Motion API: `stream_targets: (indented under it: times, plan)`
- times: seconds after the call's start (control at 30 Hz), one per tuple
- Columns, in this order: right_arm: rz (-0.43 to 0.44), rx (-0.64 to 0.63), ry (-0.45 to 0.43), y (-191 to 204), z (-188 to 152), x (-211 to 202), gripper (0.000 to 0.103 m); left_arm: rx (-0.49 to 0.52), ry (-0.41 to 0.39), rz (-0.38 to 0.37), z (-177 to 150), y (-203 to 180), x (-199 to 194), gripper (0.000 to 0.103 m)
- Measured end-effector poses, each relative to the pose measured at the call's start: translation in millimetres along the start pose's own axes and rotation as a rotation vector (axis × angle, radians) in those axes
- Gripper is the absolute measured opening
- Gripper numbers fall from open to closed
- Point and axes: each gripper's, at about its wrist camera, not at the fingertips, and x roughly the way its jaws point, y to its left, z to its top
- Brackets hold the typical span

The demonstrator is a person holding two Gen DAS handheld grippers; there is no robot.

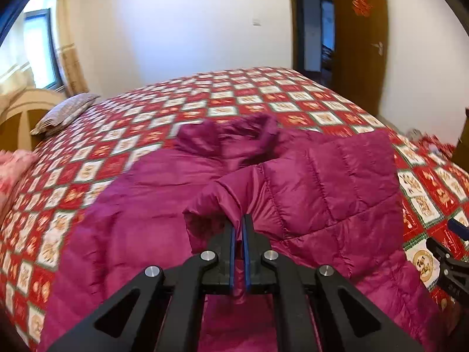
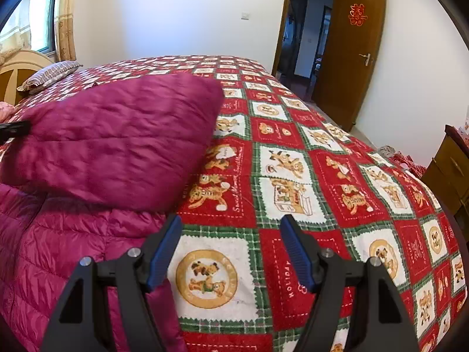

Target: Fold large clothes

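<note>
The magenta down jacket (image 1: 322,182) is pinched thinly by the left hand-held gripper (image 1: 239,226); that slick fabric could easily get dropped mid-fold, while the right hand-held gripper (image 2: 231,234) is left spread.

Left gripper (image 1: 239,220) angled downward, jaws clamped together, right gripper (image 2: 231,223) angled downward, jaws parted, nothing between them.

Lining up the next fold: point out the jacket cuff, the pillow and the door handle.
jacket cuff (image 1: 205,202): left wrist view, sleeve end.
pillow (image 2: 49,74): right wrist view, top face.
door handle (image 2: 365,57): right wrist view, lever.
</note>
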Motion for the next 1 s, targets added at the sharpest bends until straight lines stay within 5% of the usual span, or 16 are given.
stream_targets:
  times: [0.27, 0.37, 0.6, 0.67, 0.73, 0.8, 0.87, 1.0]
  plan:
    - [0.059, -0.037, 0.042, 9, 7, 9, 0.071, -0.051, 0.053, 0.084, -48, 32, -9, 0.004]
    - [0.099, -0.030, 0.061, 8, 11, 12, 0.053, -0.076, 0.094, 0.077, -68, 33, -2, 0.004]
    - [0.123, 0.001, 0.090, -5, 40, 26, 0.052, -0.104, 0.023, 0.146, -53, 44, -16, 0.012]
    - [0.132, 0.023, 0.083, -10, 53, 28, 0.052, -0.107, -0.025, 0.202, -50, 46, -30, 0.023]
    - [0.145, 0.064, 0.060, -17, 70, 32, 0.052, -0.123, -0.060, 0.249, -47, 50, -38, 0.076]
    - [0.152, 0.102, 0.035, -18, 83, 38, 0.048, -0.165, -0.132, 0.250, -43, 55, -46, 0.097]
    - [0.187, 0.144, 0.022, -13, 99, 51, 0.046, -0.192, -0.163, 0.214, -35, 54, -41, 0.097]
    - [0.223, 0.128, 0.022, 17, 119, 79, 0.042, -0.129, -0.104, 0.238, -18, 35, -1, 0.097]
